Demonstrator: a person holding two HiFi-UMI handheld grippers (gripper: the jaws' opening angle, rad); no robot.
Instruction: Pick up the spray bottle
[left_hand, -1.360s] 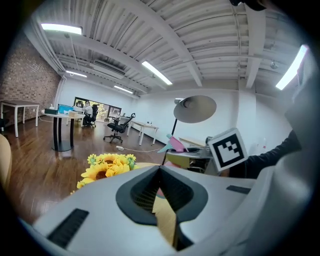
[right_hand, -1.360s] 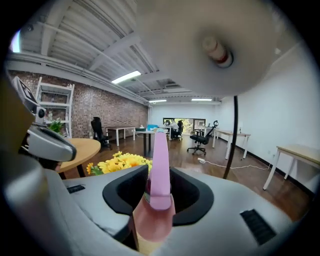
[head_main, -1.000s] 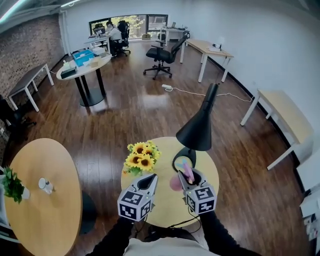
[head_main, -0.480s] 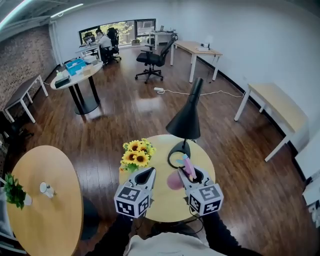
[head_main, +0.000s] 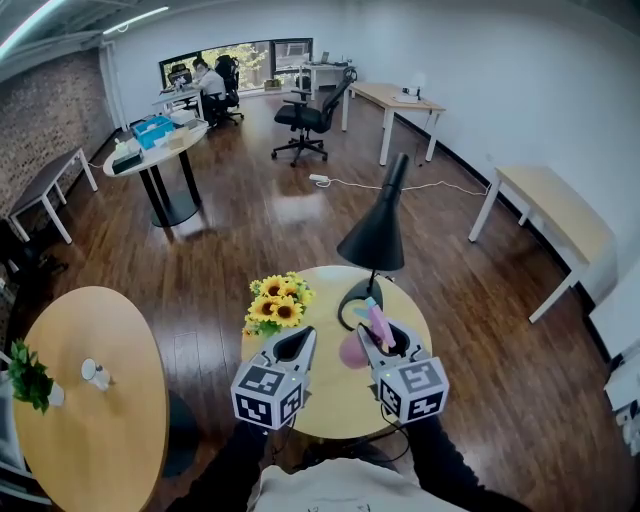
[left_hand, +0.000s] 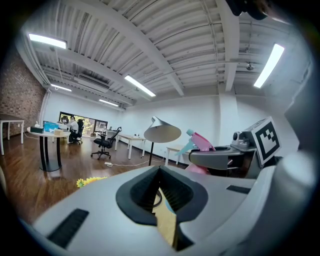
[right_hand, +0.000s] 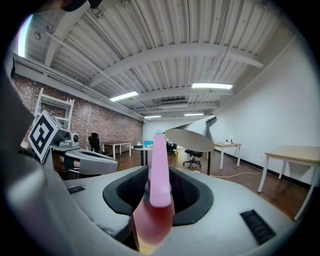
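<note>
The pink spray bottle (head_main: 352, 352) with its pink and light-blue head is held upright in my right gripper (head_main: 375, 340), above the round wooden table (head_main: 330, 400). In the right gripper view the bottle (right_hand: 155, 200) fills the gap between the jaws of that gripper (right_hand: 156, 172), which press on its neck. My left gripper (head_main: 300, 335) hovers just left of it, shut with nothing in it. The left gripper view shows its own jaws (left_hand: 160, 170) meeting at the tips and the bottle's head (left_hand: 202, 142) off to the right.
A black desk lamp (head_main: 375, 235) and a bunch of sunflowers (head_main: 275, 300) stand on the same table. A second round table (head_main: 90, 420) with a small plant (head_main: 28, 375) is at the left. Desks (head_main: 555, 220), an office chair (head_main: 310, 115) and a tall round table (head_main: 165, 140) lie beyond.
Both grippers have risen a little and drawn back over the table, the right one still carrying the bottle. Little has moved in the last half second.
</note>
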